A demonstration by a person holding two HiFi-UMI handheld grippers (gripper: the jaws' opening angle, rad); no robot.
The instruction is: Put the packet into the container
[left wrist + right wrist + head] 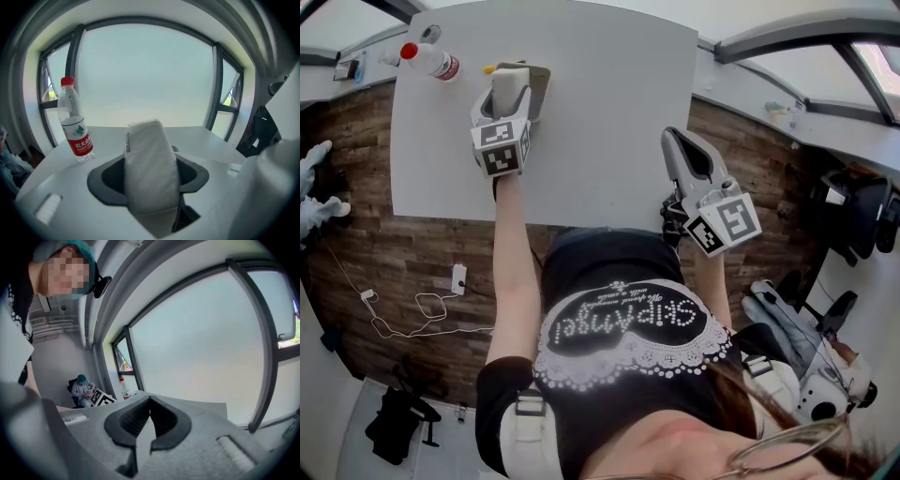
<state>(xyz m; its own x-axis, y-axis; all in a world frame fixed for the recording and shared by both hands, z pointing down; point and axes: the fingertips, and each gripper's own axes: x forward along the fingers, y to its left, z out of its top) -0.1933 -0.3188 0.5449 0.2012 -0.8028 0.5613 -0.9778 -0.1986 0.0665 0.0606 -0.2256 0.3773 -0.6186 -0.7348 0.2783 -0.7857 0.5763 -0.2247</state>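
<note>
The left gripper has its dark jaws spread fairly wide and clamped on a soft, pale grey rectangular packet, which stands upright between them and bulges out past the pads on both sides. A line of small dark print runs down the packet's left edge. In the head view the packet is held over the far left part of the white rectangular table. Just behind it and to its right is a tan box-like thing, mostly hidden; whether the packet touches it cannot be told. Left of the packet a clear plastic water bottle with a red cap and a red label stands upright on the table, near but apart.

The right gripper has its ribbed dark jaws drawn together, tips meeting, with nothing between them. It hangs over the table's near right edge, well apart from the left gripper
</note>
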